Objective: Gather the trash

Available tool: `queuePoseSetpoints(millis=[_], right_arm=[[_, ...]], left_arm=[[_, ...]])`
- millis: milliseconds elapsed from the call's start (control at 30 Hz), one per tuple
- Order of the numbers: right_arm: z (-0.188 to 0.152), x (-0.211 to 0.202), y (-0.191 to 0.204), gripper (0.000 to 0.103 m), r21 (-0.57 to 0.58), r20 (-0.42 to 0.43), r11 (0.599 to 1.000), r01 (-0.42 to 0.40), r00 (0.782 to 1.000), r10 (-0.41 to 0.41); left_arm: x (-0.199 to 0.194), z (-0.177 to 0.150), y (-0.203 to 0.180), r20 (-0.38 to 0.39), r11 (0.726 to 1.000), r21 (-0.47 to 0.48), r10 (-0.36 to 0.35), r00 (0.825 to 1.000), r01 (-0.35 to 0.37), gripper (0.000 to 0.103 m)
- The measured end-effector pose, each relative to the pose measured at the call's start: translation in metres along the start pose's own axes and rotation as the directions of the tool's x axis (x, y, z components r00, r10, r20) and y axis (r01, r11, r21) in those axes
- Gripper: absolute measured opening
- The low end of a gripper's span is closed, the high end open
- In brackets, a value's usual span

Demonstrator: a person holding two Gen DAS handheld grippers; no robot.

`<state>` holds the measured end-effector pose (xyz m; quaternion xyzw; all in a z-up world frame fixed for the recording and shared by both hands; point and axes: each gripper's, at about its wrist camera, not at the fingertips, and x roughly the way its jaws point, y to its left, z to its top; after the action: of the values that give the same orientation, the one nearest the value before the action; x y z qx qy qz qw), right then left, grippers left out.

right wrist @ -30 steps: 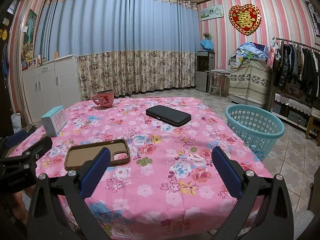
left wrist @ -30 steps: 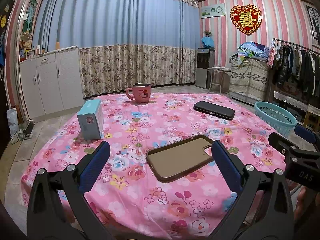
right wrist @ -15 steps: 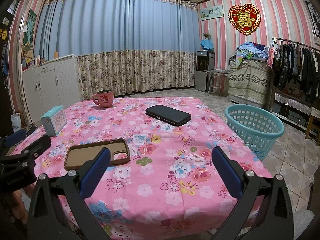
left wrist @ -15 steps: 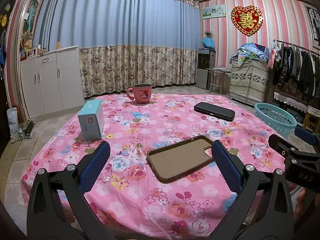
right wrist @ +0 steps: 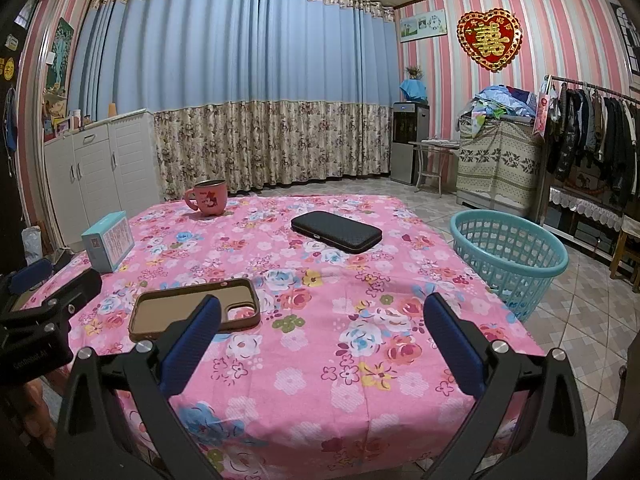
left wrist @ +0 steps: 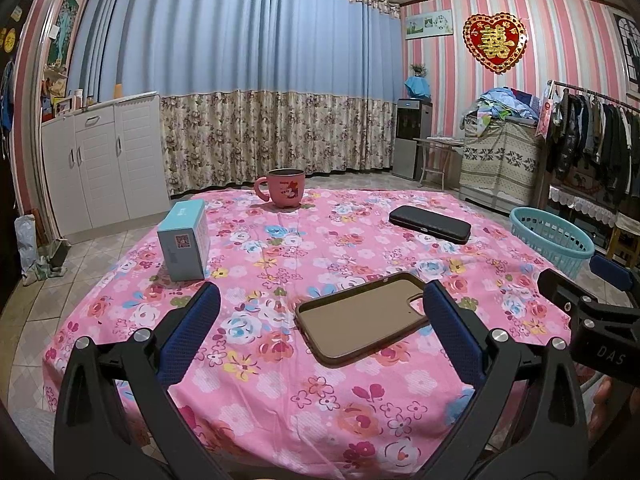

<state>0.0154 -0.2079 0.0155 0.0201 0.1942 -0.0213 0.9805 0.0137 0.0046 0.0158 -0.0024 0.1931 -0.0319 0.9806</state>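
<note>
Both tools waited wide apart at the counter's near edge

I held my left tool point(left wrist: 320, 316) and right tool point(right wrist: 322, 320) empty; the phone case point(left wrist: 362, 316), box point(left wrist: 185, 242) and black case point(right wrist: 336, 231) lay on the counter point(right wrist: 320, 380), basket point(right wrist: 509, 256) beside it, for easy dropping

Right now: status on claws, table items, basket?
Left claw and right claw open, empty, at the table's near edge. Phone case, black case, box and mug on the tablecloth. Basket on the floor to the right; path clear.
</note>
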Motion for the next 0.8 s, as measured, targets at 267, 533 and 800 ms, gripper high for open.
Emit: queuePoseSetpoints(millis=[267,533,800], right_arm=[[-0.0002,-0.0005,0.0002,0.099,0.001,0.002,1.0,0.0,1.0,0.0],[-0.0002,-0.0001,0.0003,0.099,0.001,0.001,1.0,0.0,1.0,0.0],[-0.0006,-0.0003,0.0004,0.099,0.001,0.001,1.0,0.0,1.0,0.0]], left_arm=[[-0.0006,-0.0003,0.0,0.0,1.0,0.0,0.002,1.0,-0.002,0.098],[-0.0002,0.0,0.0004,0.001,1.0,-0.002,0.001,1.0,-0.001,0.098],[-0.0002,0.0,0.0004,0.003,1.0,-0.001,0.003,1.0,-0.003,0.098]])
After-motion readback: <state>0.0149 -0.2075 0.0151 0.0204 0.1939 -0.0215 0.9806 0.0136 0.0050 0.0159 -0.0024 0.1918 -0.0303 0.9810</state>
